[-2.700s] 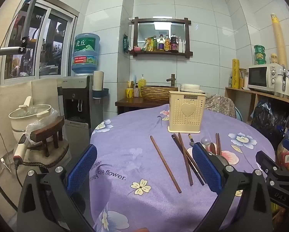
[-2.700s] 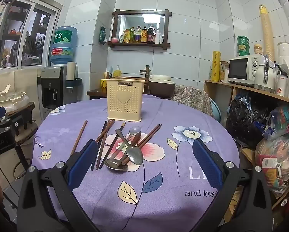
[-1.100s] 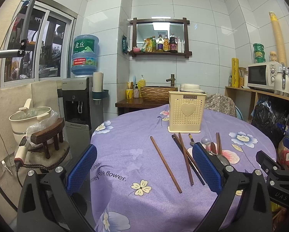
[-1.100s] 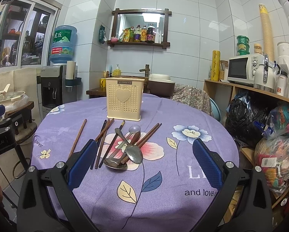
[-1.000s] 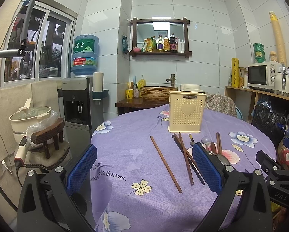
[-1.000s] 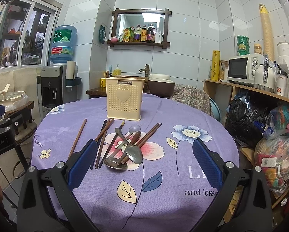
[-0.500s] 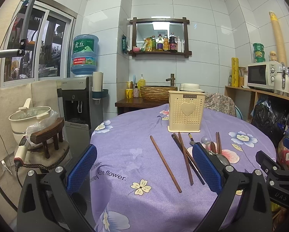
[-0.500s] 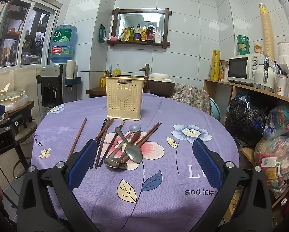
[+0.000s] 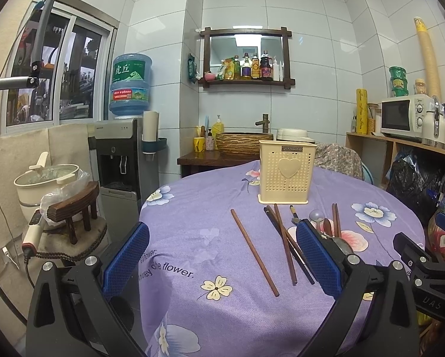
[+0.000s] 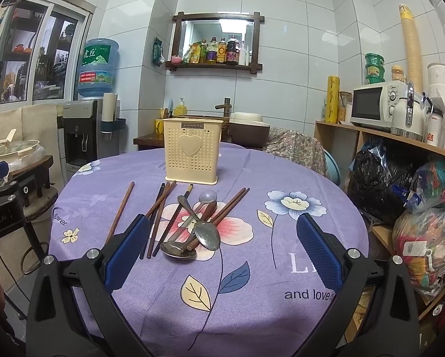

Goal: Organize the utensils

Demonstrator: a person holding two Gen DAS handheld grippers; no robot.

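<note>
A cream perforated utensil holder (image 10: pixel 191 152) with a heart stands upright at the far side of the round purple table (image 10: pixel 281 238); it also shows in the left wrist view (image 9: pixel 286 172). In front of it lie several brown chopsticks (image 10: pixel 160 200) and metal spoons (image 10: pixel 207 235) in a loose pile. One chopstick (image 9: pixel 253 251) lies apart to the left. My left gripper (image 9: pixel 222 258) is open and empty over the table's near left edge. My right gripper (image 10: pixel 222 250) is open and empty, held above the near edge with the pile between its fingers.
A water dispenser (image 9: pixel 124 160) and a stool with a pot (image 9: pixel 70 208) stand left of the table. Shelves with a microwave (image 10: pixel 374 105) and full bags (image 10: pixel 424 223) are on the right. A sink counter (image 9: pixel 243 145) is behind the table.
</note>
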